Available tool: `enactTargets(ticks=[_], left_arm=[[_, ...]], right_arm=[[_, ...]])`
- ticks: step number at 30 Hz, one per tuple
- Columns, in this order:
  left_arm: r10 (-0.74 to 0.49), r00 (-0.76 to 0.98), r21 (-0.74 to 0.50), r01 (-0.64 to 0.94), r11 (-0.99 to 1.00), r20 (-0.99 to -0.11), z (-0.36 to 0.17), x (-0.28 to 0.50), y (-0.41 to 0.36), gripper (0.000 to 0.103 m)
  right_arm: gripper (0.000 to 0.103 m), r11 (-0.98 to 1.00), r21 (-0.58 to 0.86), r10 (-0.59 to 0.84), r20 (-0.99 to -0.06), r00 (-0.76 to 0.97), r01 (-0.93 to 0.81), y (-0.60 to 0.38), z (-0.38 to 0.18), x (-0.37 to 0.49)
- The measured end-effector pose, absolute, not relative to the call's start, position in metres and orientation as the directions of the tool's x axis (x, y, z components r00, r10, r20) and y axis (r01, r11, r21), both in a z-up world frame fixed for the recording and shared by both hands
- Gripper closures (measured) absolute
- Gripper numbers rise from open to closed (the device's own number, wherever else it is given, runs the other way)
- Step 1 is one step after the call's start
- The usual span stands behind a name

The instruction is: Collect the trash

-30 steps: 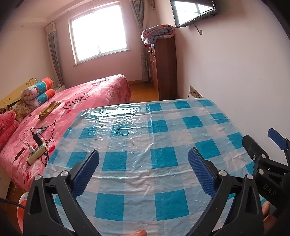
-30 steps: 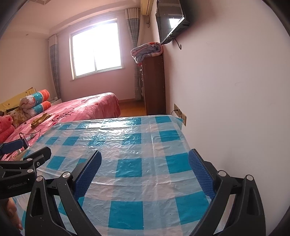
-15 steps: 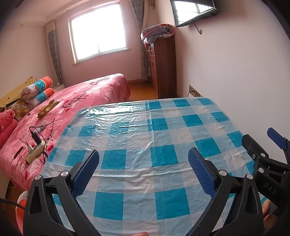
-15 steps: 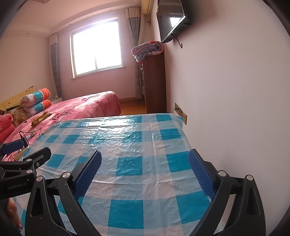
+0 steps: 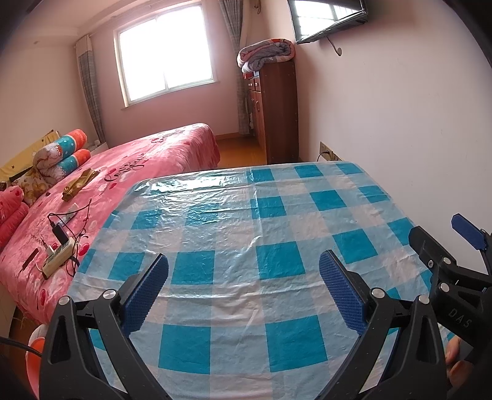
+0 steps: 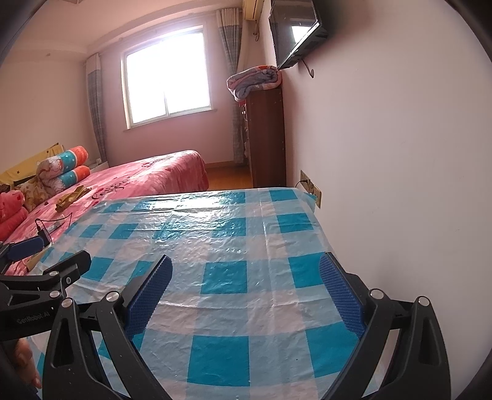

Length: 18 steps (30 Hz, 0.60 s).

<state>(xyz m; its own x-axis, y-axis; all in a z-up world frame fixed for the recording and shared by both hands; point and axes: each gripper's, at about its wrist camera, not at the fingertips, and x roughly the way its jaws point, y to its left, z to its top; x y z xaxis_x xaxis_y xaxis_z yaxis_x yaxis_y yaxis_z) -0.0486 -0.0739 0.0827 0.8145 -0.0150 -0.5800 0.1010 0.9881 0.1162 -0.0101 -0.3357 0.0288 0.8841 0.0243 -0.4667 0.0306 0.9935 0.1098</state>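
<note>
Home bedroom: pink bed [image 5: 147,166], wardrobe [image 5: 278,114], wall TV [image 5: 329,18], checkered table [image 5: 246,234].

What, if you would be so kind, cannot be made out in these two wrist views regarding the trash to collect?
- Trash: none shows on the blue-and-white checked plastic tablecloth; its near edge is hidden by the open left gripper and open right gripper.
- Floor beside the pink bed: hidden by the table.
- Small items around the white power strip: too small to identify.

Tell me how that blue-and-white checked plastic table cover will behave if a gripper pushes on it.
The thin blue-and-white checked plastic table cover looks floppy: its wrinkles suggest it would bunch. Its glossy sheen hints it is slippery, so it may slide rather than hold.
</note>
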Motion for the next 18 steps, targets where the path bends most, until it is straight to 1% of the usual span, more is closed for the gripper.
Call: enactTargets(ticks=[4,9,14,15,18], left_arm=[[-0.021,0.793,0.103,0.106,0.989,-0.609,0.072,-0.043,-0.070,0.004],[-0.016,0.733,0.076,0.092,0.993,-0.680,0.045,-0.028,-0.059,0.004],[-0.024,0.663,0.025,0.064,0.998,-0.748,0.021,-0.013,-0.048,0.004],[-0.024,0.653,0.024,0.064,0.998,-0.757,0.017,-0.011,-0.047,0.004],[-0.025,0.636,0.020,0.064,0.998,-0.771,0.009,-0.007,-0.046,0.004]], right_arm=[[0.008,0.994,0.109,0.030,-0.485,0.874,0.026,-0.333,0.025,-0.007],[0.008,0.994,0.111,0.038,-0.543,0.839,0.026,-0.329,0.015,0.004],[0.008,0.996,0.087,0.042,-0.638,0.769,0.018,-0.320,-0.003,0.020],[0.008,0.997,0.079,0.042,-0.672,0.739,0.016,-0.317,-0.010,0.025],[0.008,0.997,0.068,0.033,-0.726,0.687,0.024,-0.315,-0.021,0.034]])
